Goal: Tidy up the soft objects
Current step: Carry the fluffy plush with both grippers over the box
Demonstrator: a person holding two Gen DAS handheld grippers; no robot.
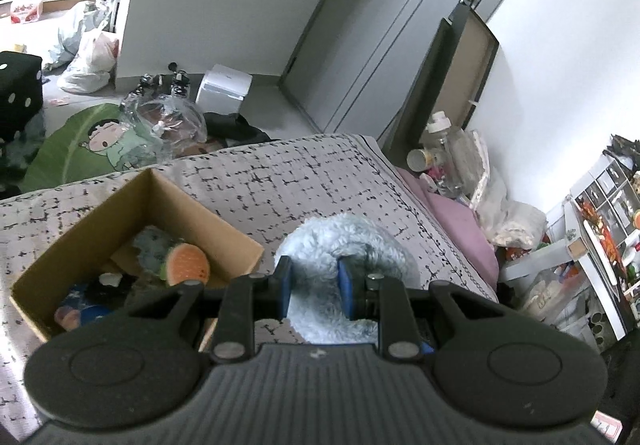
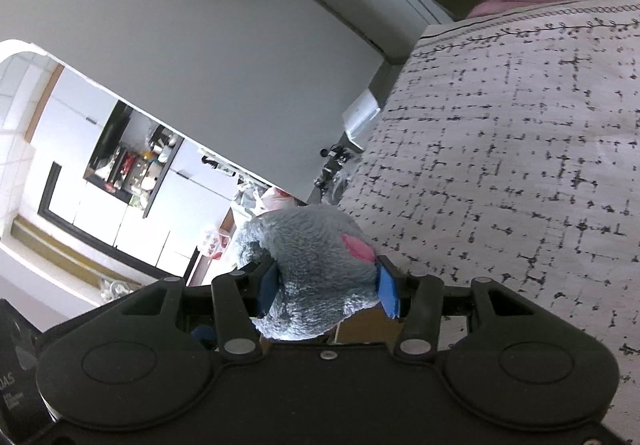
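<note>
- Fluffy pale-blue plush (image 1: 344, 241) sits pinched between the blue pads of the left tongs (image 1: 314, 287), which are nearly closed on a fold of it, above the bed.
- Grey-blue plush toy (image 2: 316, 269) with a pink patch (image 2: 358, 247) is clamped in the right tongs (image 2: 326, 291), its body bulging between the half-closed pads.
- Just left of the left tongs, a cardboard box (image 1: 120, 205) rests on the bed and holds a melon-slice plush (image 1: 187, 265) among other soft toys.
- Beneath both lies the grey grid-patterned bedspread (image 1: 280, 181).
- Farther off, a pink pillow (image 1: 460, 221) lies at the bed's edge, and a grey door (image 1: 392, 45) stands beyond.
</note>
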